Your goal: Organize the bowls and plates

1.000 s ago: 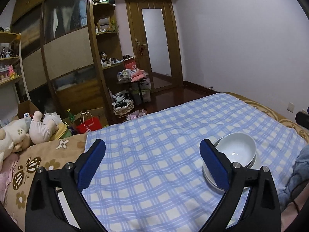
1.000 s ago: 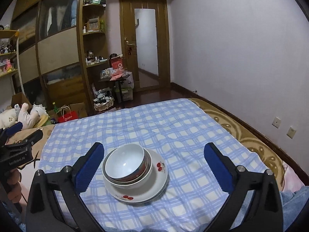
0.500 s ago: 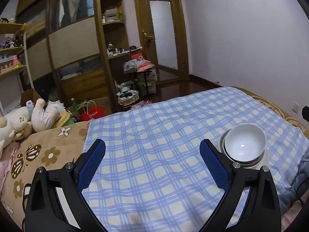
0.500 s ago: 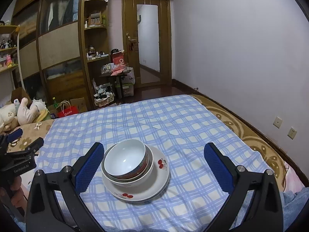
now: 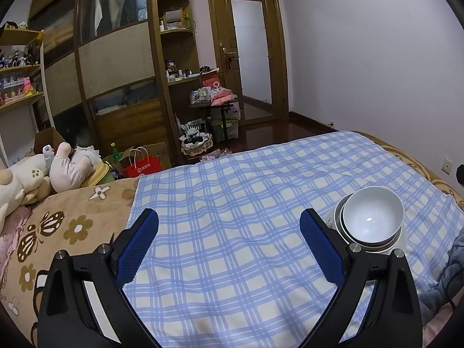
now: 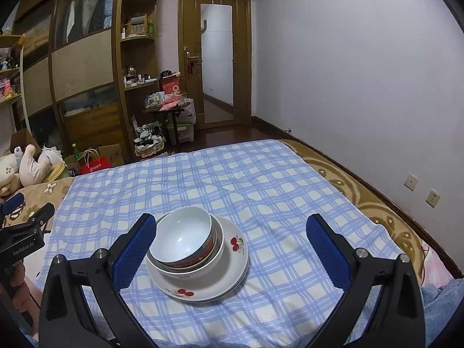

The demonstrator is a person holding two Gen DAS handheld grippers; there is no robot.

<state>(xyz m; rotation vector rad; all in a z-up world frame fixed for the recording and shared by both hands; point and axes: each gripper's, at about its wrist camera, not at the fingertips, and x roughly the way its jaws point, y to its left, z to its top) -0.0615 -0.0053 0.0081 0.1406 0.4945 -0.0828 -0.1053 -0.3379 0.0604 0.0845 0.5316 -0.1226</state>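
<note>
With the left gripper point(image 5: 229, 242) and right gripper point(image 6: 232, 242) both drawn slightly back, jaws spread and empty, the bowls point(image 6: 183, 239) sit nested on the plate point(image 6: 229, 275) at lower centre on the bed point(image 6: 261, 174), so stacking looks finished.

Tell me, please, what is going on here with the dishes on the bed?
A person holds a two-finger gripper in each hand above a blue-and-white checked cloth spread on the bed. A white bowl with a red-patterned outside sits nested in a larger white bowl on a white plate with cherry prints. The right gripper and the left gripper are both open and empty; neither touches the stack.
</note>
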